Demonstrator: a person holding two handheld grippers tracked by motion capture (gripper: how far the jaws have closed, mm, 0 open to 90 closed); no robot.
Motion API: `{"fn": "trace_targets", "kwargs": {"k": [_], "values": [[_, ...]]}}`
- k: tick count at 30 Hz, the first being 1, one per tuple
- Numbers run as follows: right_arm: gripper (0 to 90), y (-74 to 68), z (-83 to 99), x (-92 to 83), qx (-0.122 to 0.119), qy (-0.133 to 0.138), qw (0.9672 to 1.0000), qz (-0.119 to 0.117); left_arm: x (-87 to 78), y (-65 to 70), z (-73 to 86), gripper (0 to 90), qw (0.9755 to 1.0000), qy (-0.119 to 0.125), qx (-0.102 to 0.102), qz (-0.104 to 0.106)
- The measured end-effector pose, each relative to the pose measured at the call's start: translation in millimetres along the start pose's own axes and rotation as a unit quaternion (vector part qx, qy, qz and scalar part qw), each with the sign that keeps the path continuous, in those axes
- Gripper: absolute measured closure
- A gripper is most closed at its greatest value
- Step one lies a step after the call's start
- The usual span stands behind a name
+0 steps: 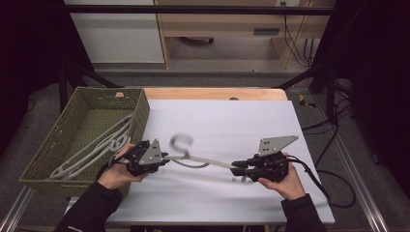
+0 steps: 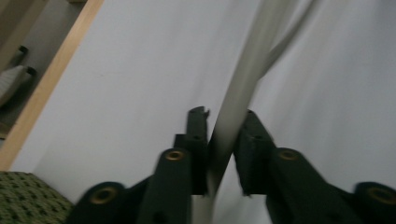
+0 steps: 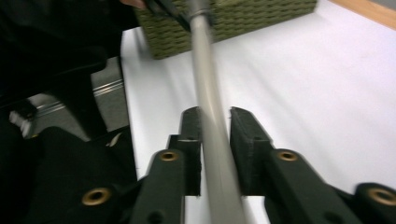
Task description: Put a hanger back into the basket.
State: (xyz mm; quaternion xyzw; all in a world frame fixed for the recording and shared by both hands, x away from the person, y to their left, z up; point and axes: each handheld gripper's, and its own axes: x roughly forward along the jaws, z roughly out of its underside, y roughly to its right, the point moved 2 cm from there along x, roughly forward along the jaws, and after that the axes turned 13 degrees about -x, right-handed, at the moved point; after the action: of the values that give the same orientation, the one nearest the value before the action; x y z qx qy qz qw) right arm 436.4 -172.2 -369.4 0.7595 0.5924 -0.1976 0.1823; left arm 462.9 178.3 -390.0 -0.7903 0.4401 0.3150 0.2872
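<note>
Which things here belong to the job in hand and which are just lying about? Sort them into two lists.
In the job:
- grey hanger, held over the white table
- left claw, shut on one end
- right claw, around the other end
- green woven basket
- grey hangers lying in it

Just lying about:
- wooden desk behind the table
- black cables on the floor
</note>
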Motion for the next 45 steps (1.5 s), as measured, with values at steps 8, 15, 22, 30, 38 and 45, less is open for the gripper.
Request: {"fn": "trace_targets", "kwargs": {"k": [8,15,22,30,38,45], "values": [[73.4,13.8,13.0,-3.9,0.031,0.017,0.9974,0.062,3.5,13.5,-3.5,82.6,0.9999,-0.011,0.003,-0.013],[51.8,17.6,14.0,-9.9,0.042,0.040,0.9898,0.130,4.5,19.7,-6.8,82.8,0.9979,-0.018,-0.032,-0.052],[35.0,22.3,17.8,-25.0,0.061,0.074,0.9765,0.193,3.4,19.0,-14.4,82.8,0.9924,-0.022,-0.076,-0.094],[16.6,25.4,33.8,-37.3,0.084,0.081,0.9610,0.250,-9.4,6.9,-25.6,82.7,0.9843,0.004,-0.129,-0.121],[7.4,25.2,45.0,-41.0,0.099,0.067,0.9535,0.276,-35.4,-7.1,-43.9,82.7,0.9776,0.028,-0.147,-0.148],[5.6,26.6,52.6,-41.1,0.106,0.057,0.9512,0.284,-66.7,-24.1,-52.2,82.7,0.9694,0.051,-0.165,-0.174]]}}
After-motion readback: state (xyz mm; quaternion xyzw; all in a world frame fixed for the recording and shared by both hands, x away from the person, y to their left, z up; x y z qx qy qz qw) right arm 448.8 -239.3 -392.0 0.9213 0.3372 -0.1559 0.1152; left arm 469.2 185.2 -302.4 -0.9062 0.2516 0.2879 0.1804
